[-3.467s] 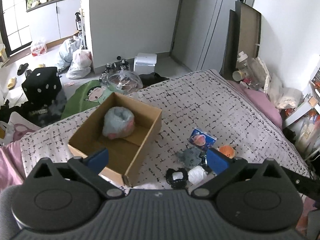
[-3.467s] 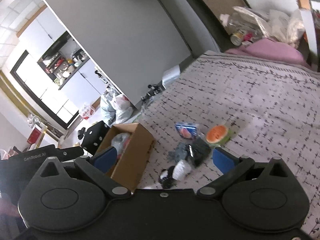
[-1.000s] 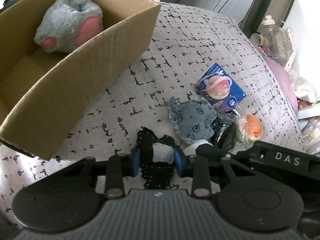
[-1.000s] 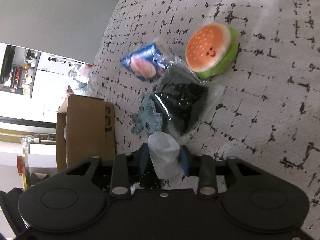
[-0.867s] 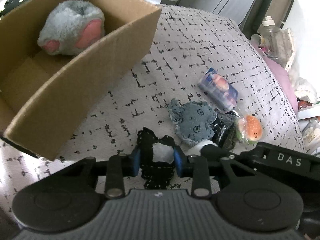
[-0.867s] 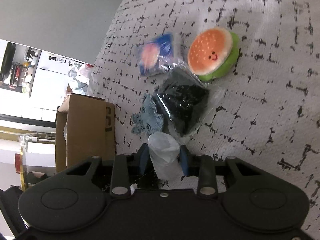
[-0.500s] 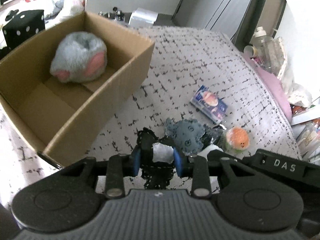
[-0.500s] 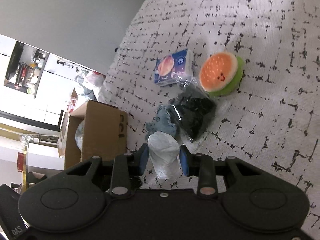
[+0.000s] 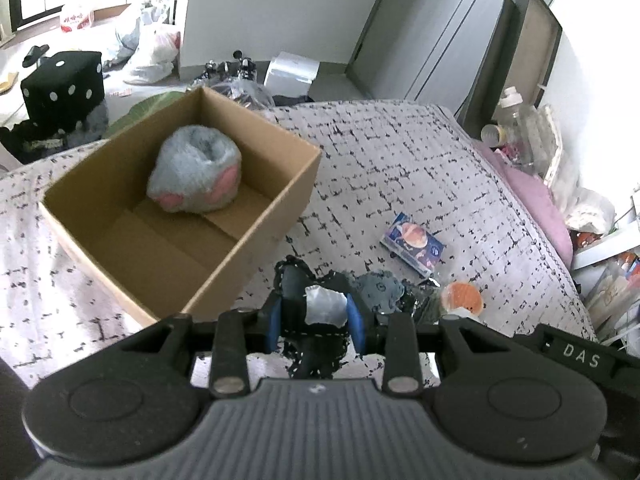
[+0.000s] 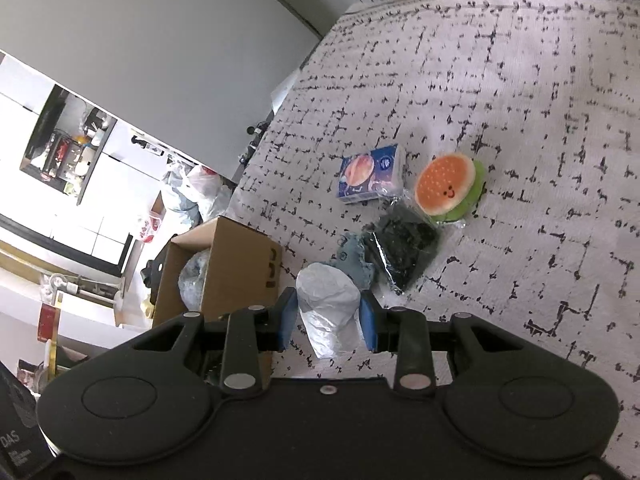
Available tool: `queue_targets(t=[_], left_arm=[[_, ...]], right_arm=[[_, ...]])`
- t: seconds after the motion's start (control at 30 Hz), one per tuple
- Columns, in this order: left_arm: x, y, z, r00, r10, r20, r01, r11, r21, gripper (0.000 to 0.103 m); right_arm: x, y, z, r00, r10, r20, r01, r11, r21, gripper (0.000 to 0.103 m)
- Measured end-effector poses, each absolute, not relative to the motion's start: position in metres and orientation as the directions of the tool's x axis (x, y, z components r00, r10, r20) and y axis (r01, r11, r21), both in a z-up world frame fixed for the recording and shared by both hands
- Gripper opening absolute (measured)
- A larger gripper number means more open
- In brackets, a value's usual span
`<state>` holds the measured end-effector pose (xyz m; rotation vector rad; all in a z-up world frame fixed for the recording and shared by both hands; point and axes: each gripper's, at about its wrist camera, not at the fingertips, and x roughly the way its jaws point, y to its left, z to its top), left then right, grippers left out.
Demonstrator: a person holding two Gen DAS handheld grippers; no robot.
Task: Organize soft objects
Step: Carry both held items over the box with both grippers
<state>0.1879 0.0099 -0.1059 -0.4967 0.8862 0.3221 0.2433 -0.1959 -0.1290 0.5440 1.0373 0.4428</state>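
My left gripper (image 9: pixel 315 322) is shut on a black soft object with a white patch (image 9: pixel 316 308), held above the bed just right of the open cardboard box (image 9: pixel 248 240). A grey and pink plush (image 9: pixel 196 176) lies in the box. My right gripper (image 10: pixel 328 322) is shut on a white soft bundle (image 10: pixel 328 312), lifted off the bed. On the bed lie a grey-blue plush (image 10: pixel 354 258), a black item in a clear bag (image 10: pixel 404 246), a burger plush (image 10: pixel 446 190) and a blue tissue pack (image 10: pixel 370 180). The box also shows in the right wrist view (image 10: pixel 236 264).
The patterned bedspread (image 9: pixel 400 168) stretches to the far edge. A pink pillow (image 9: pixel 536 204) and clutter line the right side. On the floor beyond the box are a black dice cushion (image 9: pixel 64 80) and plastic bags (image 9: pixel 152 52).
Both grippers closed on their objects and then rose from the bed, so the box and the remaining items look farther away. The tissue pack shifted slightly.
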Motion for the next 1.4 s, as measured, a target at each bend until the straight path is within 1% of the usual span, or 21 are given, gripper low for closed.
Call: queue_targets(t=[0.2,0.6,1.0,1.4], left_arm=[[0.179,0.013,-0.086,0.607,0.048,-0.793,-0.435,0.856,-0.281,0.032],[0.163,0.03,-0.051,0.641,0.046,-0.766,-0.385,0.883,-0.269,0.033],[0.156,0.061,-0.037,0.66,0.07,-0.748,-0.372,0.895,-0.245,0.033],[0.158,0.095,-0.036,0.669,0.086,-0.739,-0.375,0.896,-0.236,0.033]], right_arm=[[0.23,-0.199,-0.11,0.491,0.568,-0.66,-0.104,0.791,0.603,0.033],[0.215,-0.184,-0.076,0.569,0.546,-0.615,-0.201,0.818,0.539,0.033],[0.201,-0.164,-0.041,0.644,0.537,-0.545,-0.306,0.834,0.459,0.033],[0.2,-0.131,-0.039,0.646,0.574,-0.503,-0.379,0.814,0.441,0.033]])
